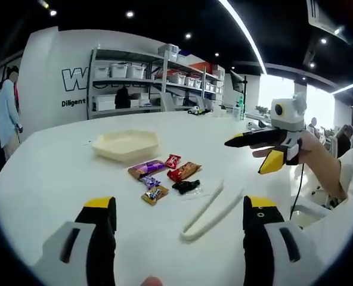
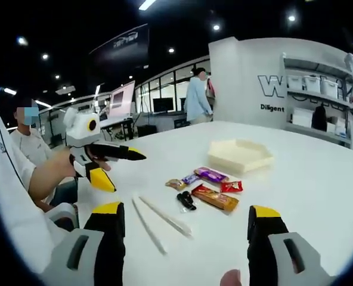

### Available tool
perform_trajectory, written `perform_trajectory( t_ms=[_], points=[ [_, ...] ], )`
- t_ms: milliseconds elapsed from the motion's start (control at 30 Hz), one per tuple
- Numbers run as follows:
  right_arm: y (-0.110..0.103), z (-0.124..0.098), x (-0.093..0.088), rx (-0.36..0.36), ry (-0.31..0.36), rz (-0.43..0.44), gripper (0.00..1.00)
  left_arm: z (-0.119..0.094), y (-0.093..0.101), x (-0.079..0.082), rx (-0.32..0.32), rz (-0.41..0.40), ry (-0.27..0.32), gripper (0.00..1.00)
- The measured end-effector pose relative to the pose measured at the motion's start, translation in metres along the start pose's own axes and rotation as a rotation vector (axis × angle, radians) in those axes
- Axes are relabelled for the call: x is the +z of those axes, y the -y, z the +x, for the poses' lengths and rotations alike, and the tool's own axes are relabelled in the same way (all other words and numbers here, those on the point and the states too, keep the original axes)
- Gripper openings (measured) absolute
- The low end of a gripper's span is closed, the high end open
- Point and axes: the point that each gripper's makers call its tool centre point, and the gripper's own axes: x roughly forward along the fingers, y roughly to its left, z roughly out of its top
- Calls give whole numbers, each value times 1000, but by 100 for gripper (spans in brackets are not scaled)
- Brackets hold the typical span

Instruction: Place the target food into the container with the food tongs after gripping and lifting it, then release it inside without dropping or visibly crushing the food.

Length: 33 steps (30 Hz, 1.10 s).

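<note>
1. Both my grippers, left gripper (image 1: 175, 229) and right gripper (image 2: 187, 238), have jaws spread, holding nothing.
2. Tongs (image 1: 211, 213) lie untouched mid-table (image 1: 45, 173).
3. Snacks (image 1: 164, 177) sit beside the tray (image 1: 126, 145); transfer not begun.

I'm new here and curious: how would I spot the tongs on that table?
Start at the white table and find the cream tray, then the small pile of wrapped snacks beside it. Next to those lie the tongs: two long pale arms joined at one end, bigger and plainer than the colourful wrappers.
</note>
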Motion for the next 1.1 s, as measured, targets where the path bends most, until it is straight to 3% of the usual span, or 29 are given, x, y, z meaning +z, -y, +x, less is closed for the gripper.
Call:
perform_trajectory(
  t_ms=[1100],
  points=[
    [-2,4,-5,33,-8,-26,79,3,1,-4,-5,3,-3,85]
  ],
)
